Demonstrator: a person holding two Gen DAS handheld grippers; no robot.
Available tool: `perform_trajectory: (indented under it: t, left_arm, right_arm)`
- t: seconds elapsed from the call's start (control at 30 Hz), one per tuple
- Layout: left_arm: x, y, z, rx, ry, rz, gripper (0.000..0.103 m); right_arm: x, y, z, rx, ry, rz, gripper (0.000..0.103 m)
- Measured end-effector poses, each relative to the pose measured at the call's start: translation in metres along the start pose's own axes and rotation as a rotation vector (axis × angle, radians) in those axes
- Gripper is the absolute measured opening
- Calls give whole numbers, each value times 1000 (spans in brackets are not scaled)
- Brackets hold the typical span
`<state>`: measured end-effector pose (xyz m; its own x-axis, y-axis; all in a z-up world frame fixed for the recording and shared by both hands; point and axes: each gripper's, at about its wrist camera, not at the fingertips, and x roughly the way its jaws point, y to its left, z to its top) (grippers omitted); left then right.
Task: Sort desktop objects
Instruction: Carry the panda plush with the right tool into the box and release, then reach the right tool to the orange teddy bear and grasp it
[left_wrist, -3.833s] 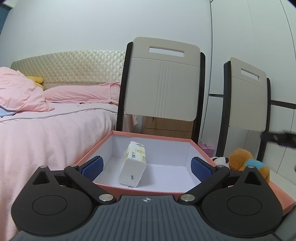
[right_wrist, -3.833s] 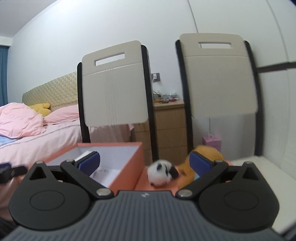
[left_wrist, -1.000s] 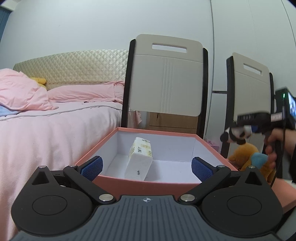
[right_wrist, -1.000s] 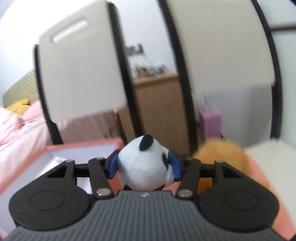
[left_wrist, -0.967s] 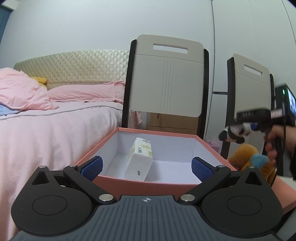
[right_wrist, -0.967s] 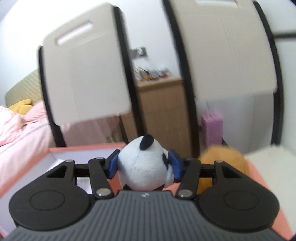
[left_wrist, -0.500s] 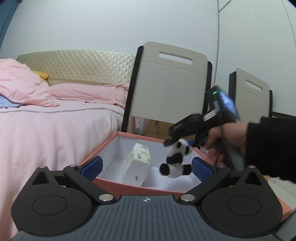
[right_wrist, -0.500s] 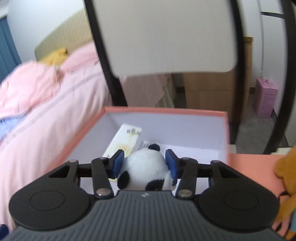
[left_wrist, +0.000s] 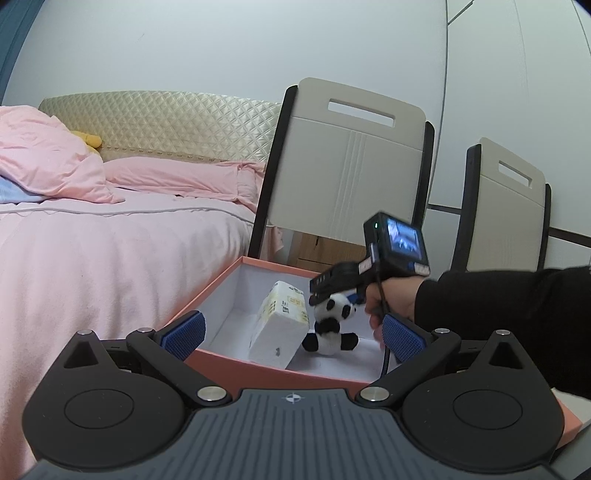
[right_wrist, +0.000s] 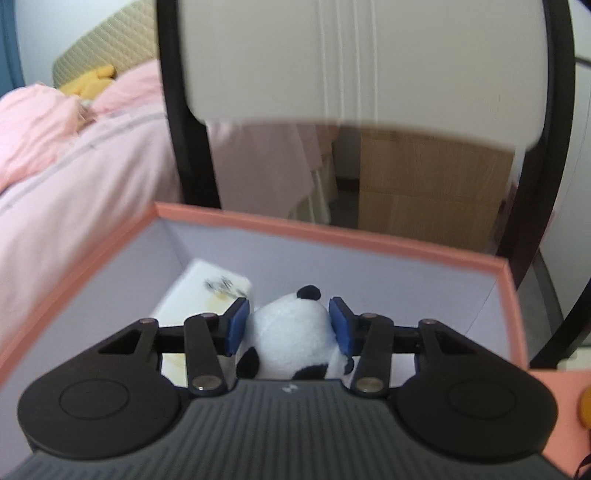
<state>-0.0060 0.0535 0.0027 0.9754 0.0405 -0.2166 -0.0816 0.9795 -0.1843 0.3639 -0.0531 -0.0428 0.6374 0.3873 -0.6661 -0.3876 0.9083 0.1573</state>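
A pink box with a white inside (left_wrist: 258, 365) (right_wrist: 332, 236) stands in front of me. A white tissue pack (left_wrist: 277, 325) (right_wrist: 199, 295) leans inside it. My right gripper (right_wrist: 290, 325) is shut on the head of a small panda plush (right_wrist: 291, 332). In the left wrist view the panda plush (left_wrist: 332, 325) hangs from that gripper (left_wrist: 327, 295) with its legs touching the box floor beside the pack. My left gripper (left_wrist: 293, 330) is open and empty at the box's near rim.
Two beige chairs with black frames (left_wrist: 347, 166) (left_wrist: 506, 218) stand behind the box. A bed with pink covers (left_wrist: 92, 236) lies at the left. A wooden cabinet (right_wrist: 432, 184) stands behind the chair. An orange plush (right_wrist: 585, 406) shows at the right edge.
My right gripper has carried the panda plush from beside the box over its rim and down inside, next to the tissue pack. My left gripper has stayed open at the near rim.
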Motion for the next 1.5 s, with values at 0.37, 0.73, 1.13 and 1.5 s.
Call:
perform_trajectory:
  t: [0.37,0.73,1.13,1.5]
  left_arm:
    - [0,-6,-1,27,4,5,103]
    - [0,-12,-3,59,-7,7,103]
    - [-2,-18,-8,99,-21,11,103]
    - [-2,-25,-12,140,-32,32,103]
  right_arm:
    - [-55,-5,7,35,-118,20,97]
    - [-194,-18,-42,21,-330,54,99]
    - [-269,-38,-144,99,-425,56,103]
    - [-288,-27,-200,44,-531,-13,103]
